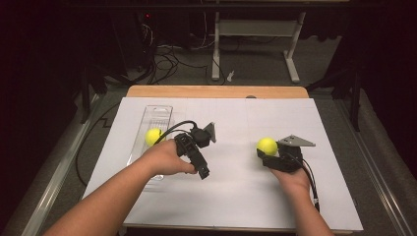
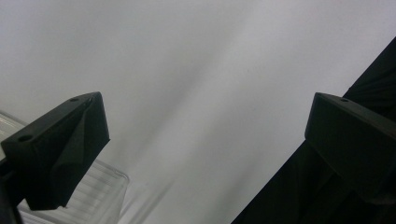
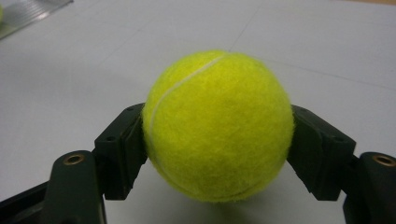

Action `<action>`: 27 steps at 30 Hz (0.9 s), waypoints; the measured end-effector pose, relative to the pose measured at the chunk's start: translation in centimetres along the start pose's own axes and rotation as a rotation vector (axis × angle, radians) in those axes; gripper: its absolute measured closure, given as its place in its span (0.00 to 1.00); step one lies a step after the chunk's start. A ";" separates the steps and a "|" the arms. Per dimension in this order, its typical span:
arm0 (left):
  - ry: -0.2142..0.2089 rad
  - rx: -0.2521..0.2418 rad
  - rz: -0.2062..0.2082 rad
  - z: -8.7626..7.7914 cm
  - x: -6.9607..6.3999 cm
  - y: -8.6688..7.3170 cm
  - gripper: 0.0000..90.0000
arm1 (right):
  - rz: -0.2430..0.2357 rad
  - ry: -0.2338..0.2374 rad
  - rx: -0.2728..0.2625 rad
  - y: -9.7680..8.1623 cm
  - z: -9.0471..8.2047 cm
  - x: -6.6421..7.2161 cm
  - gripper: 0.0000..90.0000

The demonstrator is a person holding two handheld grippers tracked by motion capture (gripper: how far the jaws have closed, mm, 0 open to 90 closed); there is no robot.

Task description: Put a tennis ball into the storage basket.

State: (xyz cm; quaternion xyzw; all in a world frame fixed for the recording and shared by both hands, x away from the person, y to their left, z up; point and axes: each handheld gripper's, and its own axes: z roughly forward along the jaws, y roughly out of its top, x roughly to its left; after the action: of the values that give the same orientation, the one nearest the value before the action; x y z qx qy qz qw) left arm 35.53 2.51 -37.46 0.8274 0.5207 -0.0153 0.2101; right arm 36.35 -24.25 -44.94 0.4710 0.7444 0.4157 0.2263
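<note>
1. My right gripper [image 1: 269, 156] has its jaws pinched on a tennis ball [image 3: 218, 126], one pad against each side at its widest part, so it can't roll out. The ball sits toward the right side of the white sheet [image 1: 236, 196] covering the worktop, about midway between the far and near edges; I can't tell whether it is touching the sheet or just off it.
2. My left gripper [image 1: 194, 150] has its jaws spread wide with nothing between them, and hangs over the sheet right beside the clear tray [image 1: 158, 111].
3. The tray lies lengthwise near the sheet's left edge, and a second tennis ball [image 1: 153, 136] already rests in it. I judge the one I'm gripping belongs there too.
4. Keeping my left hand [image 1: 164, 158] by the tray lets me steady it if it slides.
</note>
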 end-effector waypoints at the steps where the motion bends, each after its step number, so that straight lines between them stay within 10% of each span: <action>1: 0.000 0.001 -0.003 0.0 0.0 0.0 0.01 | -0.002 0.000 -0.010 0.1 -0.2 0.0 0.31; 27: 0.002 -0.008 -0.013 -0.5 0.3 0.1 0.01 | -0.083 0.096 -0.143 -0.3 -3.2 3.0 0.31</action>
State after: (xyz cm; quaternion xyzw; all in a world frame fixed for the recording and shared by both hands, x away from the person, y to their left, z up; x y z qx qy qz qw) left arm 35.71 2.91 -37.07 0.8231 0.5264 -0.0141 0.2127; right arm 32.52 -22.92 -43.25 0.4019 0.7416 0.4801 0.2407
